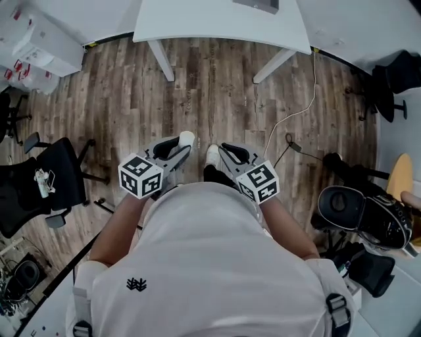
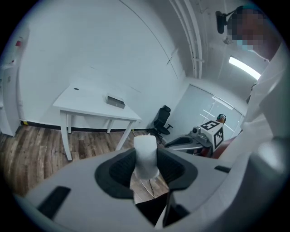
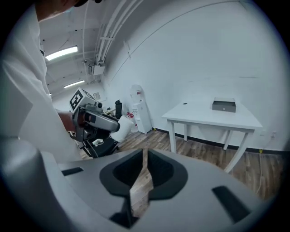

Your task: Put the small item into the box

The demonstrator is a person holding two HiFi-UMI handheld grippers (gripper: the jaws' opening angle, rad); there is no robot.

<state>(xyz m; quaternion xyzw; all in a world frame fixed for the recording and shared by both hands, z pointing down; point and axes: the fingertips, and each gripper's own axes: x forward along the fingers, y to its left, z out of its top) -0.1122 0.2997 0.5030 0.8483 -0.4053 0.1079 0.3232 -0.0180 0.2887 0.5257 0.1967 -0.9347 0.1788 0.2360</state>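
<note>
My left gripper (image 1: pixel 183 146) is shut on a small white cylinder (image 1: pixel 186 139), which stands upright between the dark pads (image 2: pixel 146 156). My right gripper (image 1: pixel 215 153) is beside it, jaws closed to a thin slit with nothing between them (image 3: pixel 145 174). Both are held close to the person's body, above the wooden floor. A grey box (image 1: pixel 256 5) lies on the white table (image 1: pixel 217 26) ahead, well beyond both grippers. The box (image 2: pixel 115 101) and table (image 2: pixel 86 102) show in the left gripper view, and the same box (image 3: pixel 224 105) in the right gripper view. The right gripper view also catches the left gripper (image 3: pixel 111 124) with the cylinder (image 3: pixel 121 128).
A black office chair (image 1: pixel 46 178) stands at the left, and black bags and a helmet-like thing (image 1: pixel 355 210) at the right. A cable (image 1: pixel 296 112) runs over the floor near the table's right leg. A water dispenser (image 3: pixel 138 108) stands by the wall. Another chair (image 2: pixel 162 118) sits beyond the table.
</note>
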